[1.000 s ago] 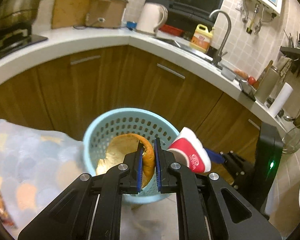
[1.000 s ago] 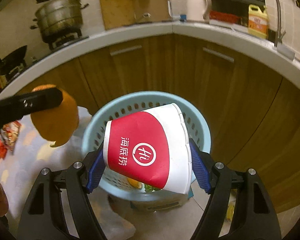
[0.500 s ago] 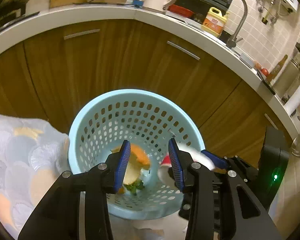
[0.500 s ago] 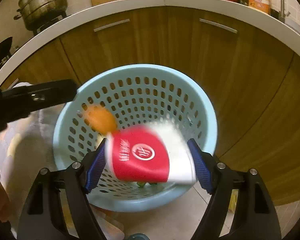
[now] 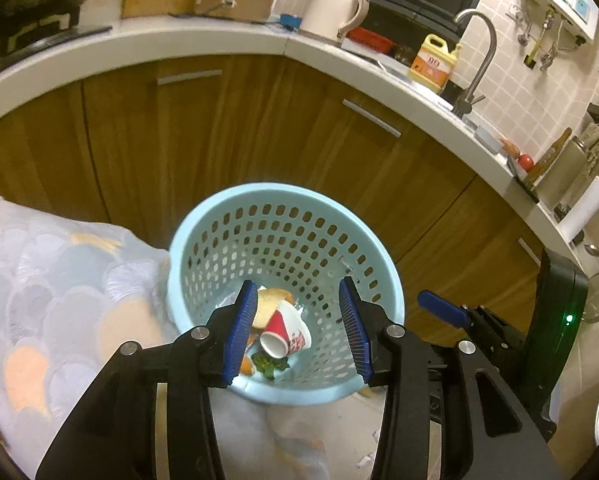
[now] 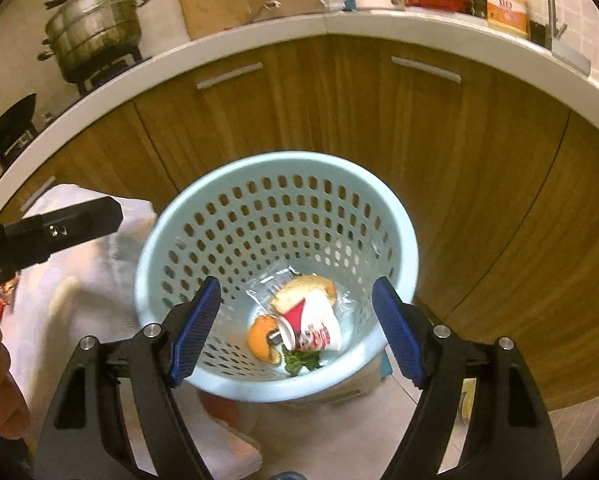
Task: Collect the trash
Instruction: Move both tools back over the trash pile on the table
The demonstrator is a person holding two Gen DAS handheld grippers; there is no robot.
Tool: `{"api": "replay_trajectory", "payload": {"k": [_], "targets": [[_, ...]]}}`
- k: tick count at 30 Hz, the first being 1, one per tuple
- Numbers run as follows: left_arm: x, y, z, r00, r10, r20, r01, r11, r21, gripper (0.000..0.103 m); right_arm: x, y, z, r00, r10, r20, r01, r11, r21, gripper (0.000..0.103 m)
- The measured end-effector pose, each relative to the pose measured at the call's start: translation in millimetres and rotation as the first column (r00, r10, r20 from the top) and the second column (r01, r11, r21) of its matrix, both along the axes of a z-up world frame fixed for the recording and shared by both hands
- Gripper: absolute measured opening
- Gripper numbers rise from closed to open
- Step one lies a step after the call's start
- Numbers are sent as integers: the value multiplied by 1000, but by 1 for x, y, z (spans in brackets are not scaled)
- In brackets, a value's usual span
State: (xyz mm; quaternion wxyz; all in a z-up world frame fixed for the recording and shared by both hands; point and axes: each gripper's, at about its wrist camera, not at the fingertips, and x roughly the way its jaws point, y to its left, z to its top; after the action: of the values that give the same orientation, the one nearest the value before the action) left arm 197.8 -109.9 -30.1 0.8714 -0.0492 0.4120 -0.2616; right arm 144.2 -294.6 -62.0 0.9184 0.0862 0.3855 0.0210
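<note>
Red-and-white paper cup lies inside the pale-blue basket.

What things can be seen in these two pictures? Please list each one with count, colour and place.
basket: one, light blue, on floor before cabinets
paper cup: one, red and white, lying in basket
peel pieces: two or more, orange, in basket
green scrap: one, in basket
cloth: one, pastel pattern, left of basket
kettle: one, cream, on counter
bottle: one, yellow, by sink
steamer pot: one, metal, on stove
left gripper: opening, empty
right gripper: open, empty
</note>
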Motion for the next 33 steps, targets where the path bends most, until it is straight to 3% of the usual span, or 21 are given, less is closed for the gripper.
{"api": "replay_trajectory", "payload": {"k": [6,11,13,17,24,30,33], "targets": [[-31,32,26,997,56,61,-55,998,-18,44,-15,28,31,996,65,67,-65,998,3,74],[-59,68,44,987,118,106,-115,993,-33,48,-31,71,53,982,154,109,-153,988,-19,65],[-75,87,50,977,167,130,-165,986,-25,54,-38,88,55,975,192,115,-191,981,-25,58],[-103,124,54,949,271,164,-272,962,-15,62,-51,128,55,960,255,114,-253,967,-31,57],[-159,189,52,852,466,239,-492,869,60,69,-69,188,48,933,347,95,-346,938,-30,57],[-216,234,36,727,623,289,-677,721,150,80,-79,226,33,912,404,64,-404,915,-17,57],[-234,248,24,706,658,261,-706,685,181,80,-82,237,26,909,414,54,-413,910,-15,57]]}}
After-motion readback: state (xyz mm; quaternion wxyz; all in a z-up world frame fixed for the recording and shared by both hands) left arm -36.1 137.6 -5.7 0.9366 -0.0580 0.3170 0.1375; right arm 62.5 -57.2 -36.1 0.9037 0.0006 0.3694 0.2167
